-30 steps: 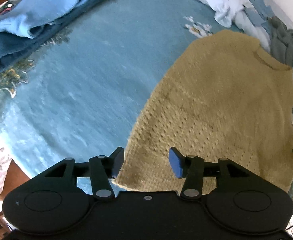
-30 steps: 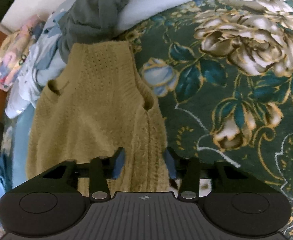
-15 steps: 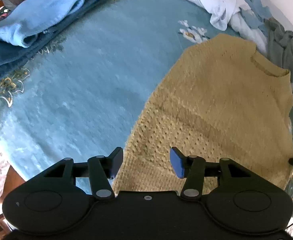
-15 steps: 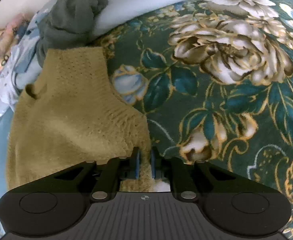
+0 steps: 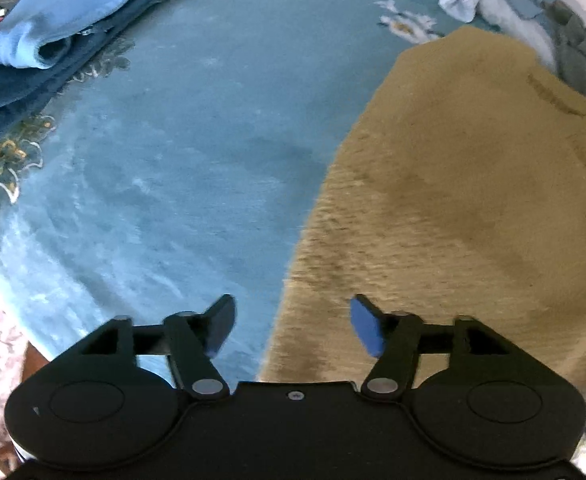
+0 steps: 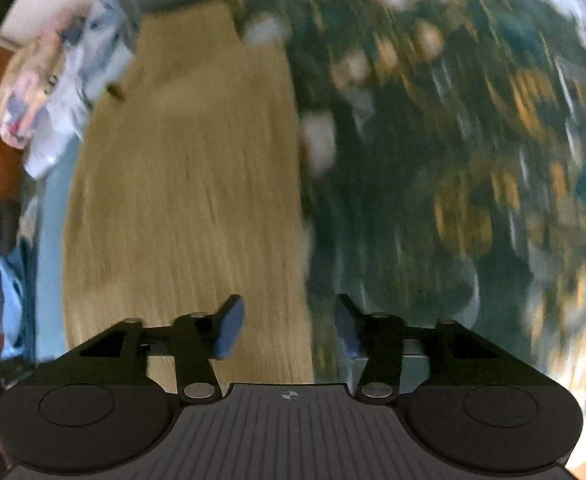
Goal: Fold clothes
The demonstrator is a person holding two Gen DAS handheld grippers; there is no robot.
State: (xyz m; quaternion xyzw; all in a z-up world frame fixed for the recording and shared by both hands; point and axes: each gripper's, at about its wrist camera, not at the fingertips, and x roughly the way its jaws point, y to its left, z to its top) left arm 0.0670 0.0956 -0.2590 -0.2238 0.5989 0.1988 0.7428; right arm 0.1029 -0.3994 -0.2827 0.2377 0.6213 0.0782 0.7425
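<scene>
A mustard-yellow knitted sweater [image 5: 453, 208] lies flat on the bed, its neckline at the far right. Its sleeve is folded in, so its right edge runs straight in the right wrist view [image 6: 189, 200]. My left gripper [image 5: 293, 328] is open and empty over the sweater's lower left edge. My right gripper [image 6: 289, 328] is open and empty over the sweater's lower right edge. The right wrist view is blurred by motion.
A light blue bedspread [image 5: 173, 140] lies left of the sweater, a dark green floral cover [image 6: 453, 200] to its right. Folded blue garments [image 5: 45, 32] sit at the far left. A pile of pale and grey clothes [image 5: 573, 40] lies beyond the neckline.
My right gripper shut on the sweater's right side half a second ago, then opened and let go; the sleeve now lies folded in. My left gripper stayed open and shifted slightly left.
</scene>
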